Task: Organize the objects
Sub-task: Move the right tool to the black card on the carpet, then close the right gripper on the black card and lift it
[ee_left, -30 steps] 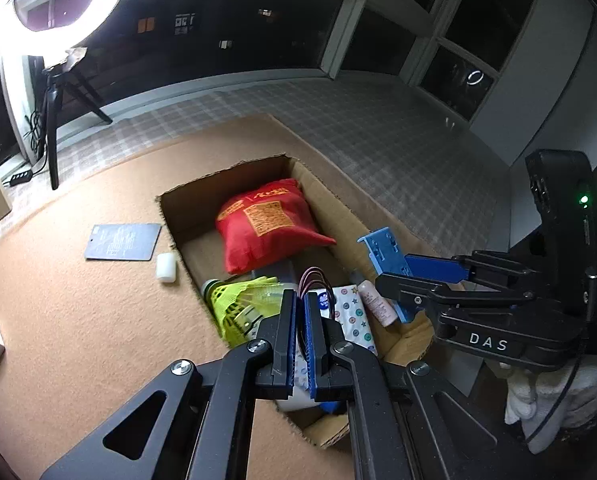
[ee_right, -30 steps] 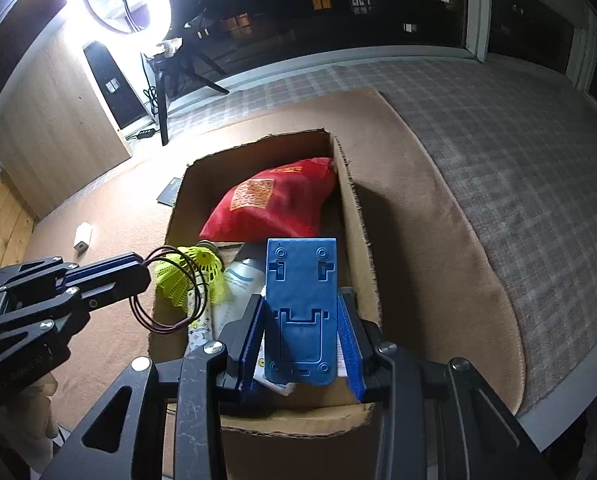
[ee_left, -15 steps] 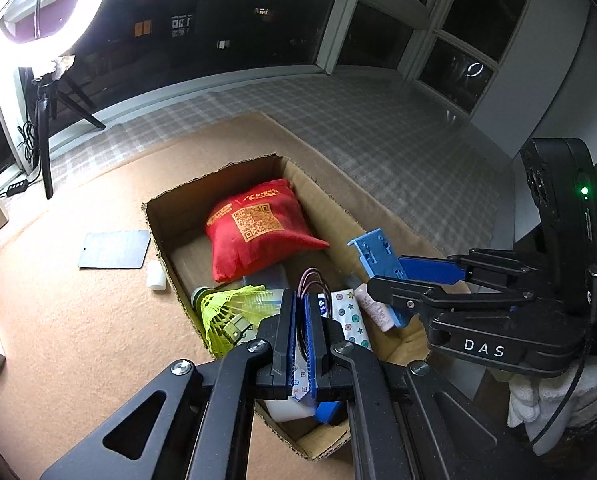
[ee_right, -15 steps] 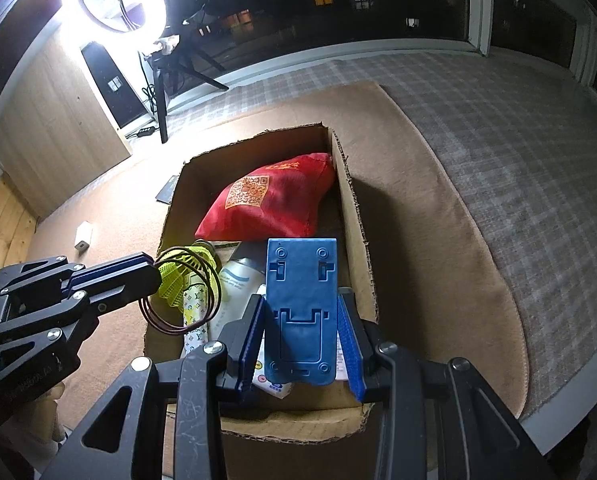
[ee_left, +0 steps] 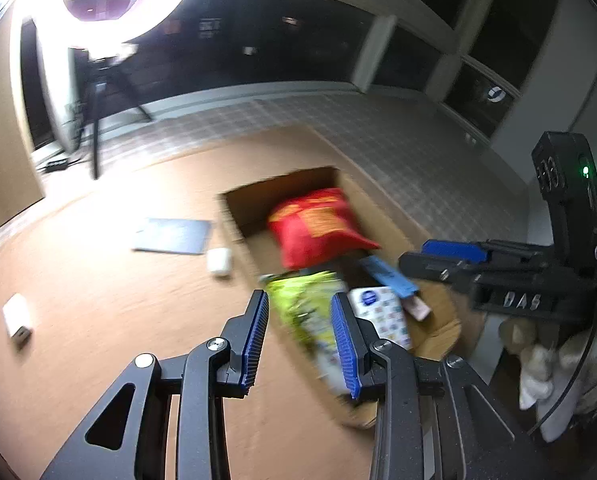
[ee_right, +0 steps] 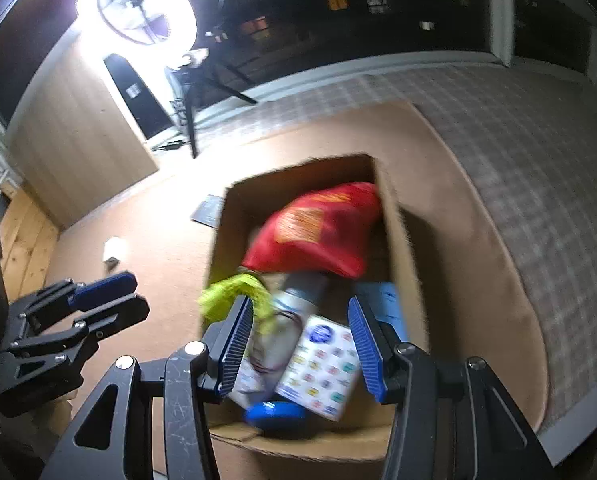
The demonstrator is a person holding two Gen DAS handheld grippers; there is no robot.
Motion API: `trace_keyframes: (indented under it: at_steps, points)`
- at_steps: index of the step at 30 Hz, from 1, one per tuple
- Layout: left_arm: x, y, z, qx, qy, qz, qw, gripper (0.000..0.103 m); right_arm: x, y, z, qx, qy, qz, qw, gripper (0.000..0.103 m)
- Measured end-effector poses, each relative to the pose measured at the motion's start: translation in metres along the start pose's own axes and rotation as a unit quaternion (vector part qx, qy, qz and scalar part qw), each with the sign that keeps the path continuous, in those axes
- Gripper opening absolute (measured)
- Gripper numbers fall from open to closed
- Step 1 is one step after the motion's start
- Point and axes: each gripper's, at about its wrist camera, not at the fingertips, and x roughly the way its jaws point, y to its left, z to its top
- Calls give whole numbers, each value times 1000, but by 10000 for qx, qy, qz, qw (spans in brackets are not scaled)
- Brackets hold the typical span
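Cardboard frames everything here: the box [ee_left: 362, 208] is our landmark, open-topped on the tan mat.

From the left wrist view, our left gripper [ee_left: 300, 344] hangs above the box's near-left corner with its jaws just opened and nothing between the pads. The yellow-green shuttlecocks [ee_left: 298, 300] lie directly beyond them inside the box. The blue stand [ee_left: 388, 274] rests on the box's right side, tilted, its long axis running from the near-right corner toward the red bag [ee_left: 318, 228] at the far end. The right gripper [ee_left: 430, 258] hovers over the box's right wall, with nothing between its fingers in this view. Outside the box, left of it, lie a grey card [ee_left: 174, 236] and a small white cylinder [ee_left: 219, 261].

From the right wrist view, our right gripper [ee_right: 300, 344] has just spread its jaws and holds nothing. The stand [ee_right: 382, 300] now lies against the box's right wall, long axis along that wall. A hair tie [ee_right: 274, 344] sits loose on the bottle [ee_right: 294, 300] mid-box, beside the patterned packet [ee_right: 322, 364].

We judge both releases done. To finish well, we should lift both grippers straight clear of the box, so no finger snags the hair tie or nudges the stand off the wall.
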Motion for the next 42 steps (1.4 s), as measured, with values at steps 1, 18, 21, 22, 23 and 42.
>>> trace_keyframes:
  at_steps: [1, 18, 21, 22, 23, 42]
  points:
    - [-7, 10, -4, -85, -22, 69, 9999, 35, 2, 5, 4, -51, -2, 49, 10000, 46]
    - [-93, 137, -95, -1262, -75, 1026, 9867, 37, 64, 118, 65, -1172, 291, 800, 9894, 51]
    - [-104, 146, -107, -1404, -121, 1092, 9840, 37, 85, 132, 82, -1154, 513, 846, 9884, 51]
    - [-108, 150, -111, -1453, -133, 1112, 9830, 37, 93, 135, 88, -1113, 577, 846, 9885, 51]
    - [-111, 153, -114, -1491, -141, 1130, 9822, 37, 104, 138, 96, -1061, 660, 822, 9887, 51]
    - [-156, 204, -171, -2245, -214, 1549, 9618, 37, 245, 147, 149, -624, 1655, -283, 9838, 51]
